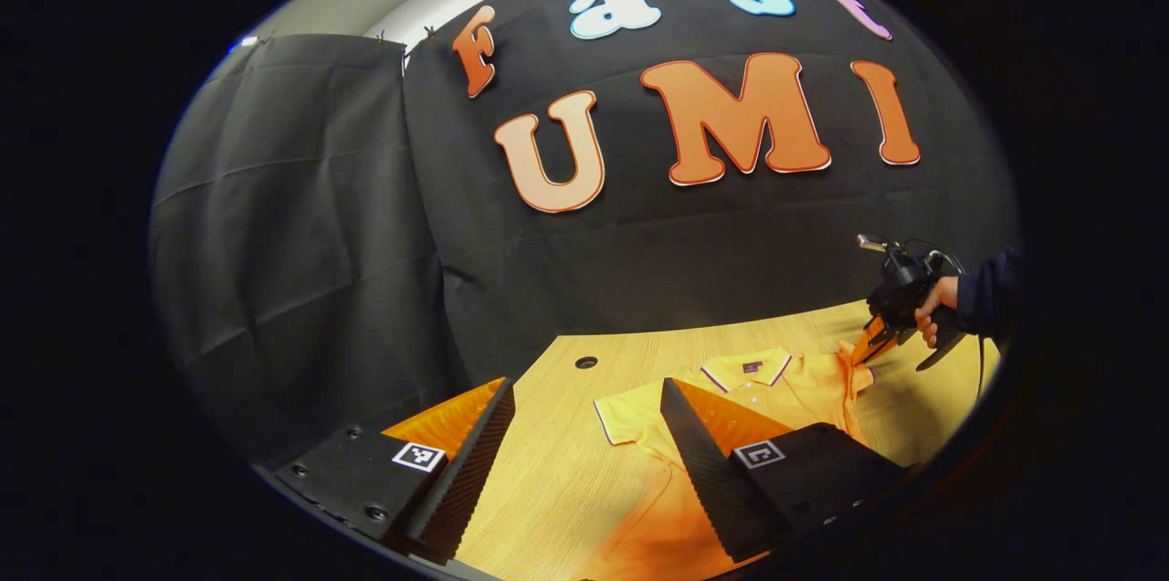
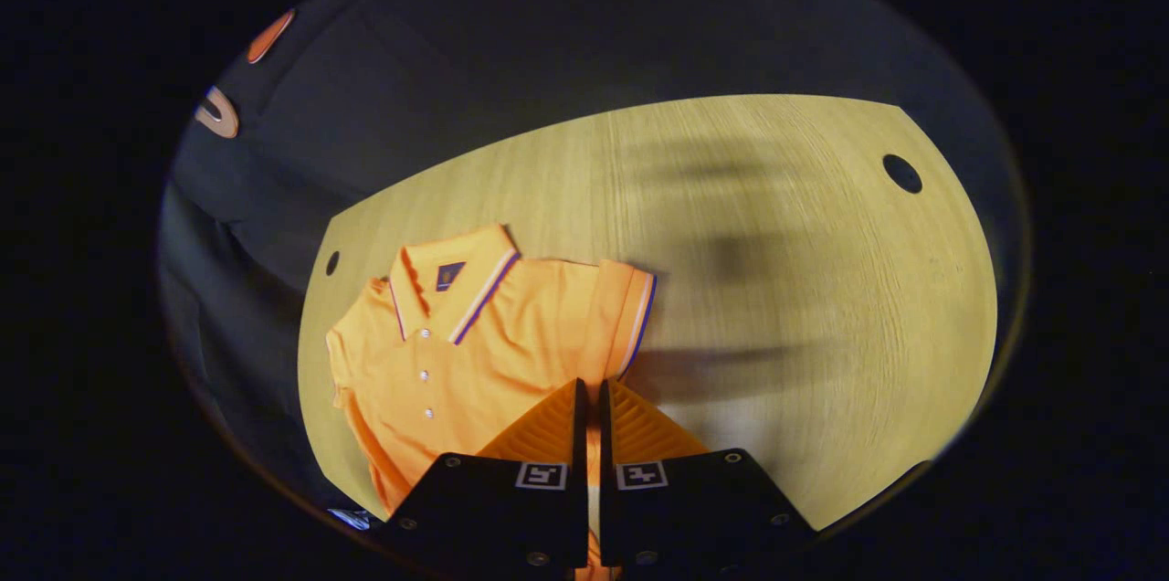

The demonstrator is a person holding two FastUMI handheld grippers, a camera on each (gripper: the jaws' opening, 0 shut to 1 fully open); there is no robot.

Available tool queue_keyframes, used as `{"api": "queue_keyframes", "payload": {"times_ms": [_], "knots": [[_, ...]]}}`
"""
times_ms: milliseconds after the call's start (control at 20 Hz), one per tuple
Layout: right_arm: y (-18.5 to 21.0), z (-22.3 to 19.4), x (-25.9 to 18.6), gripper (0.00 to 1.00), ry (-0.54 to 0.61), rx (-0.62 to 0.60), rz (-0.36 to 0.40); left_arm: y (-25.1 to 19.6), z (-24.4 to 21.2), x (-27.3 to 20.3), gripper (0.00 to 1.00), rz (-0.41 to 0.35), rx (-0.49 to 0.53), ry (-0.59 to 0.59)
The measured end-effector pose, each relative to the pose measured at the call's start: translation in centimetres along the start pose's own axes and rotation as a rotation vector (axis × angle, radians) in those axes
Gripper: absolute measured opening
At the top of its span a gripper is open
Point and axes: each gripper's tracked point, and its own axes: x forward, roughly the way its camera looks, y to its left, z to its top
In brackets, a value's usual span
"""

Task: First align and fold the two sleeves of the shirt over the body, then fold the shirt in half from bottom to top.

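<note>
So up close the right claw [image 2: 591,407] looks pinched nearly closed on the orange shirt [image 2: 475,343], which is soft and floppy and best grabbed by the sleeve hem, the left claw [image 1: 584,435] gapes empty, and the shirt sprawls on the tabletop [image 2: 804,289] beyond.

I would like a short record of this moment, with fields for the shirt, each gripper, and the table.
shirt: orange polo shirt lying flat, collar and buttons facing up
sleeves: one sleeve lifted at the right gripper; the other sleeve lies flat, not yet folded
left gripper: left gripper above the table, jaws wide apart, holding nothing
right gripper: right gripper, jaws nearly closed on shirt fabric beside the sleeve; seen farther off in the left gripper view, held by a hand
table: wooden table with round holes
</note>
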Motion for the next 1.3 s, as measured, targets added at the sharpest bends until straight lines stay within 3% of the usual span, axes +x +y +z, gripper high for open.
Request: {"api": "queue_keyframes", "payload": {"times_ms": [400,550,600,650,750,800,850,1000,1050,1100,1300], "knots": [[5.0,-1.8,0.3,0.05,0.053,-0.067,0.048,1.3,-1.9,1.7,0.99,0.011,-0.047,0.070],[8.1,-1.3,-0.9,0.28,0.019,-0.048,0.137,3.1,-2.9,1.7,0.99,0.015,-0.074,0.076],[8.6,-1.2,-1.3,0.31,0.003,-0.051,0.142,3.4,-3.6,2.2,0.99,0.006,-0.083,0.082],[8.6,-1.1,-1.9,0.41,-0.011,-0.060,0.132,3.6,-4.2,3.1,1.00,-0.010,-0.095,0.093],[8.4,-1.3,-3.0,0.43,-0.046,-0.073,0.092,3.8,-5.3,6.0,0.99,-0.060,-0.121,0.130],[8.5,-1.4,-3.7,0.57,-0.066,-0.064,0.078,3.8,-5.9,7.4,0.99,-0.087,-0.131,0.154],[8.6,-1.7,-4.5,0.62,-0.083,-0.048,0.073,4.0,-6.3,8.8,0.99,-0.113,-0.136,0.175],[8.0,-3.4,-6.2,0.68,-0.106,0.013,0.022,3.6,-8.0,12.8,0.99,-0.194,-0.141,0.246],[8.0,-3.7,-6.7,0.58,-0.121,0.029,0.009,3.3,-8.6,13.9,0.99,-0.223,-0.140,0.276],[7.8,-4.1,-7.3,0.68,-0.134,0.045,-0.007,3.4,-9.0,15.0,0.99,-0.244,-0.143,0.292],[7.9,-5.9,-9.4,0.76,-0.192,0.109,-0.056,3.0,-11.4,19.9,0.99,-0.306,-0.080,0.409]]}}
